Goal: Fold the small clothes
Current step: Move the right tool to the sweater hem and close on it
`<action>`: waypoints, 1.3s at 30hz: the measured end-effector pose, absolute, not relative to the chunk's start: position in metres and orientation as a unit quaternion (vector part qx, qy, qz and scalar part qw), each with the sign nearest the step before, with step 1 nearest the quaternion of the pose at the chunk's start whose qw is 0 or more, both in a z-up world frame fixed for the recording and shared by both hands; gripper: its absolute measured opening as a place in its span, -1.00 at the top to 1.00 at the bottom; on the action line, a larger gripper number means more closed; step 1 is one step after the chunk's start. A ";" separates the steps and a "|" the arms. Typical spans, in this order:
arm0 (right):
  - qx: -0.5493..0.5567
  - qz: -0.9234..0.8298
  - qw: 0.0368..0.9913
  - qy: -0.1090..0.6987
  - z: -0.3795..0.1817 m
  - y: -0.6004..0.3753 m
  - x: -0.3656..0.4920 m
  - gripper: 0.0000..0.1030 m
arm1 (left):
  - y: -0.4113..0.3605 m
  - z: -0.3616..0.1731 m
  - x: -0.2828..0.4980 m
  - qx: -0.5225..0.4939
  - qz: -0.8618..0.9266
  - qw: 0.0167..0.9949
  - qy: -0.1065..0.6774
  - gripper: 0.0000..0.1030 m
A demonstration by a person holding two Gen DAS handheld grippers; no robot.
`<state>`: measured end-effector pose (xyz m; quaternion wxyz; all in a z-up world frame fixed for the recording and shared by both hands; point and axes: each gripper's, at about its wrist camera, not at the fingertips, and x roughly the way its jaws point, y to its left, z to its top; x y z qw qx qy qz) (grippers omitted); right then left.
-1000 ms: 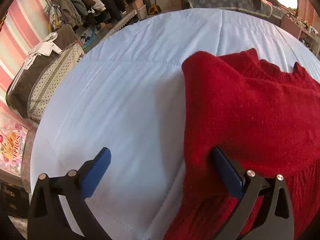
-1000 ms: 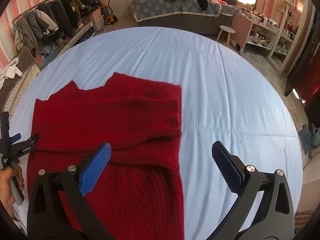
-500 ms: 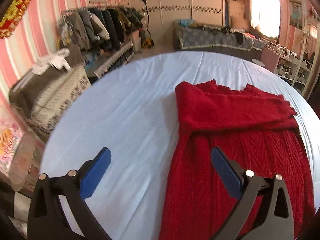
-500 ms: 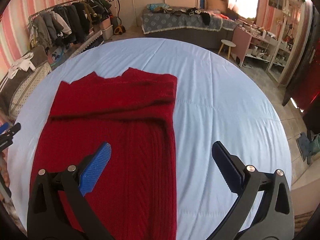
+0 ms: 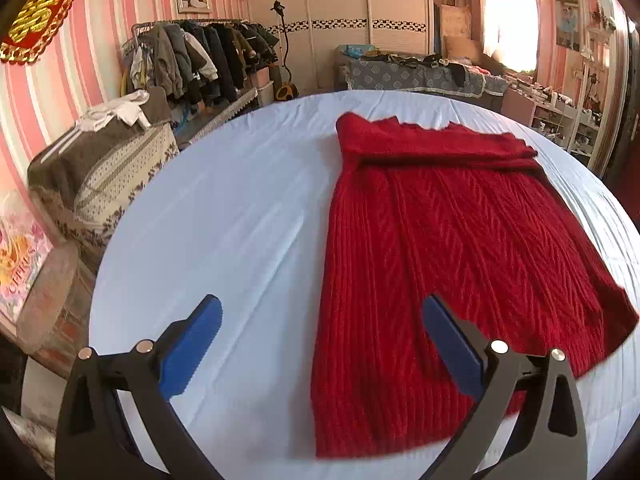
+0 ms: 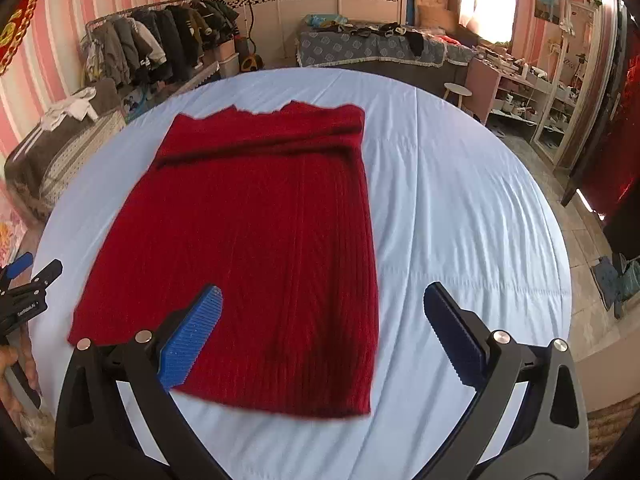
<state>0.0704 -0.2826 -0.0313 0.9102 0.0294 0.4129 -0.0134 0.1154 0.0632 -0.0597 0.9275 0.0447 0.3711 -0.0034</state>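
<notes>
A red knitted sweater [image 5: 448,248] [image 6: 256,232] lies flat on the pale blue bed sheet [image 5: 224,216], its sleeves folded in across the far collar end and its hem nearest me. My left gripper [image 5: 320,344] hangs open above the hem's left corner, nothing between its blue pads. Over the hem's right corner my right gripper [image 6: 320,332] is open and empty too. The left gripper [image 6: 22,284] also shows at the left edge of the right wrist view, with a hand [image 6: 16,368] on it.
A rack of hanging clothes [image 5: 192,60] and a stack of folded bedding [image 5: 100,168] stand left of the bed. Beyond it are a sofa with clutter [image 6: 376,48], a small white stool [image 6: 458,90] and shelves [image 6: 532,92] on the right.
Both grippers have pulled back from the sweater's collar end to its hem and risen. The sweater has not moved, and both grippers have stayed open.
</notes>
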 end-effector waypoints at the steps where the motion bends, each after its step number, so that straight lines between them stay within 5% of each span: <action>1: 0.032 -0.014 0.910 0.413 -0.032 -0.283 0.067 -0.94 | 0.065 -0.064 0.109 0.043 -0.003 0.927 0.372 -0.95; 11: 0.052 -0.002 0.883 0.466 -0.080 -0.294 0.045 -0.93 | 0.072 -0.098 0.085 0.043 0.001 0.920 0.390 -0.95; 19: 0.097 -0.005 0.855 0.510 -0.118 -0.318 0.060 -0.71 | 0.077 -0.112 0.085 0.041 0.001 0.915 0.402 -0.95; 22: 0.107 0.010 0.846 0.523 -0.128 -0.320 0.063 -0.28 | 0.081 -0.112 0.086 0.039 -0.001 0.914 0.403 -0.95; 24: 0.108 0.021 0.841 0.530 -0.132 -0.317 0.065 0.55 | 0.083 -0.113 0.087 0.037 -0.002 0.914 0.405 -0.95; 26: 0.101 0.035 0.842 0.529 -0.132 -0.312 0.063 0.75 | 0.086 -0.115 0.088 0.032 -0.009 0.911 0.412 -0.95; 39: 0.084 0.044 0.853 0.514 -0.117 -0.310 0.063 0.80 | 0.092 -0.143 0.106 -0.033 -0.050 0.869 0.490 -0.95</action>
